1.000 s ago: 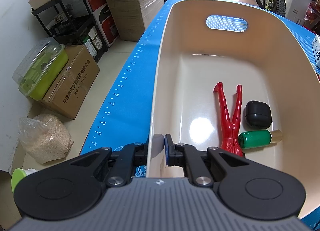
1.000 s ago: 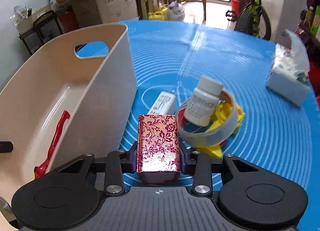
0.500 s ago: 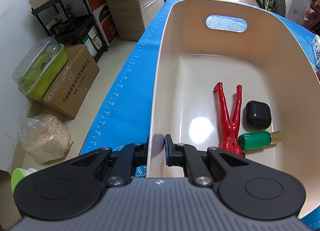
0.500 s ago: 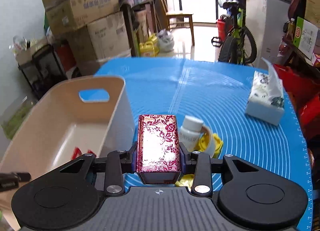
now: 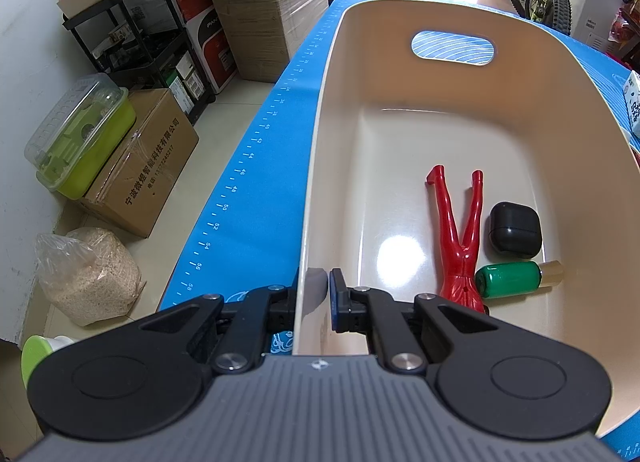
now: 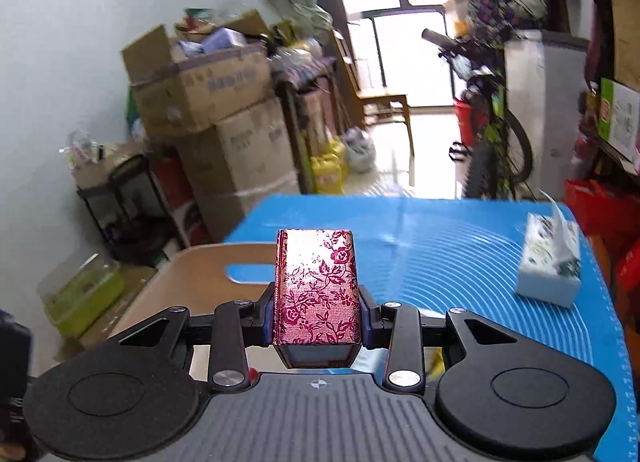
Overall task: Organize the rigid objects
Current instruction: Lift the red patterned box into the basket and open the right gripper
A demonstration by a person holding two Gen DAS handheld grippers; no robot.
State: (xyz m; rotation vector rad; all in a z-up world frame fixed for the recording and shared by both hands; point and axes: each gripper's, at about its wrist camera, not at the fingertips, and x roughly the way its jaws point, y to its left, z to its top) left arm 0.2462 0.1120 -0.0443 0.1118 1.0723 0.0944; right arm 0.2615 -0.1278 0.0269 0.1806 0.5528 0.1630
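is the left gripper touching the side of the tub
Touching. The left wrist view shows the left gripper shut on the near wall of the beige tub, one finger outside and one inside, pads pressed against the wall with no gap.

Your cream plastic bin [image 5: 580, 110] floor is free upper and left in the left wrist frame; red plastic figurine [image 5: 456, 230], black rounded case [image 5: 514, 226], green cylindrical bottle [image 5: 510, 279] crowd lower right.
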